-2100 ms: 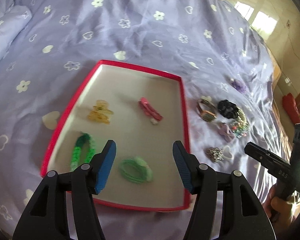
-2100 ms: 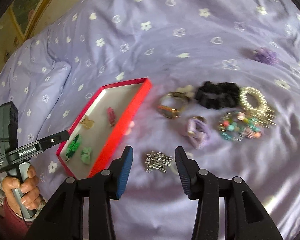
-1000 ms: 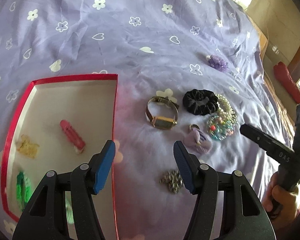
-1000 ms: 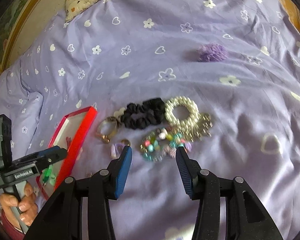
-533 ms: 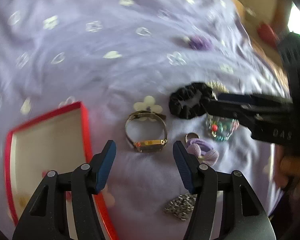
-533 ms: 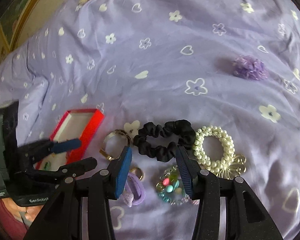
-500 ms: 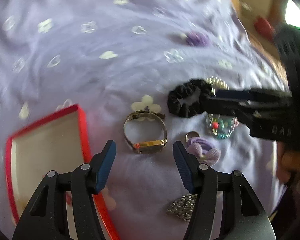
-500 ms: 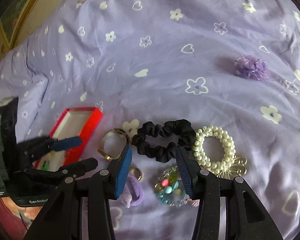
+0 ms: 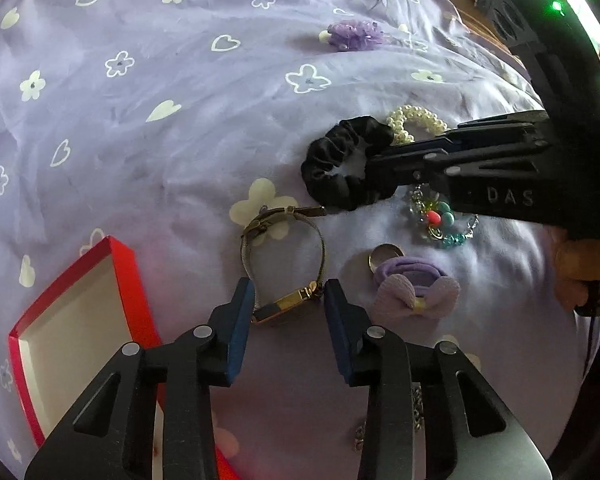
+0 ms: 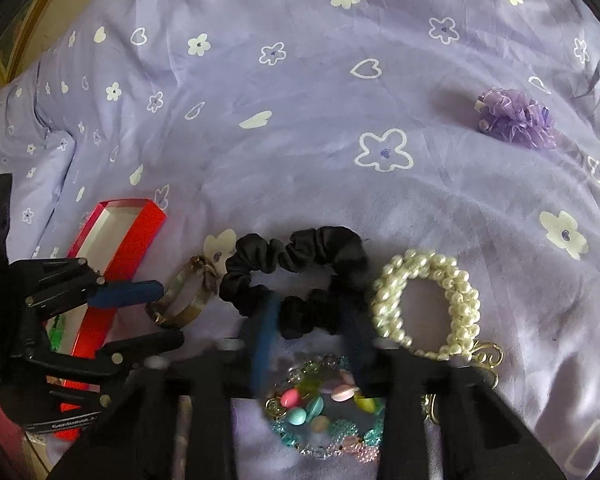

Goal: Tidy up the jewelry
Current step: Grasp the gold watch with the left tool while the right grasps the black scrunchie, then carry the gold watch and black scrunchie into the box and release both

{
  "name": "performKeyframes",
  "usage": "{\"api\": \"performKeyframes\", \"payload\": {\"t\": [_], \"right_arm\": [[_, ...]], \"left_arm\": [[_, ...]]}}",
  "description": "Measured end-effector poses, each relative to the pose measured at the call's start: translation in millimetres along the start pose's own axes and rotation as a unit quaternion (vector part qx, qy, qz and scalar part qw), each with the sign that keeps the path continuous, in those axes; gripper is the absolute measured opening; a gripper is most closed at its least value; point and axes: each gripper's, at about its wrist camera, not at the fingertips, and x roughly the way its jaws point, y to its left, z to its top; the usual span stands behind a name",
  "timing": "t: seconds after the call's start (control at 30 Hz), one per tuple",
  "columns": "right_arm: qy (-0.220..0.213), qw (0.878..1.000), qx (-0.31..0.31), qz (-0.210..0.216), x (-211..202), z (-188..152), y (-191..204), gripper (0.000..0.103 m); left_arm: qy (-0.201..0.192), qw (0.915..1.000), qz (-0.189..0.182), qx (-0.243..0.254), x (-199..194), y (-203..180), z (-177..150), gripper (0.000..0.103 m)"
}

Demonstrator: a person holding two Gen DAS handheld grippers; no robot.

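Observation:
Jewelry lies on a purple bedspread. My left gripper (image 9: 288,292) is open, its fingers on either side of the gold face of a wristwatch (image 9: 288,264), low over it. My right gripper (image 10: 312,316) is open, its fingers around the near side of a black scrunchie (image 10: 296,256); it also shows in the left wrist view (image 9: 340,168). A red box (image 9: 76,320) with a white inside lies to the left. The watch also shows in the right wrist view (image 10: 184,300).
A lilac bow hair tie (image 9: 416,288) with a ring lies right of the watch. A coloured bead bracelet (image 10: 324,404), a pearl bracelet (image 10: 428,300) and a purple frilly hair tie (image 10: 516,116) lie nearby. A metal chain (image 9: 416,412) lies under the left gripper.
My left gripper swung right from the box to the watch, came down and narrowed its jaws. My right gripper moved forward and down onto the black scrunchie, its jaws narrower.

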Motion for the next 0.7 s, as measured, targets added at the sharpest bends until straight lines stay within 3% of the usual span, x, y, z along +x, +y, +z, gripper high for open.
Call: {"api": "performKeyframes", "payload": {"t": [0.07,0.1,0.37,0.7], "right_arm": [[-0.008,1.000,0.003,0.000,-4.7,-1.2,-0.1,0.012],[-0.013,1.000,0.003,0.001,-8.7,-2.5,1.0,0.012],[-0.039,0.999,0.018,0.022,-35.1,-13.0,7.7,0.010],[-0.063,0.996,0.026,0.054,-63.6,-22.9,24.8,0.009]], "left_arm": [[-0.002,1.0000,-0.001,-0.001,-2.5,-0.8,0.0,0.028],[-0.006,0.9999,-0.010,-0.005,-5.8,-1.1,-0.8,0.009],[-0.021,0.9978,-0.036,-0.052,-25.9,0.1,-15.7,0.007],[-0.047,0.9886,-0.065,-0.127,-62.2,14.3,-46.7,0.007]]}}
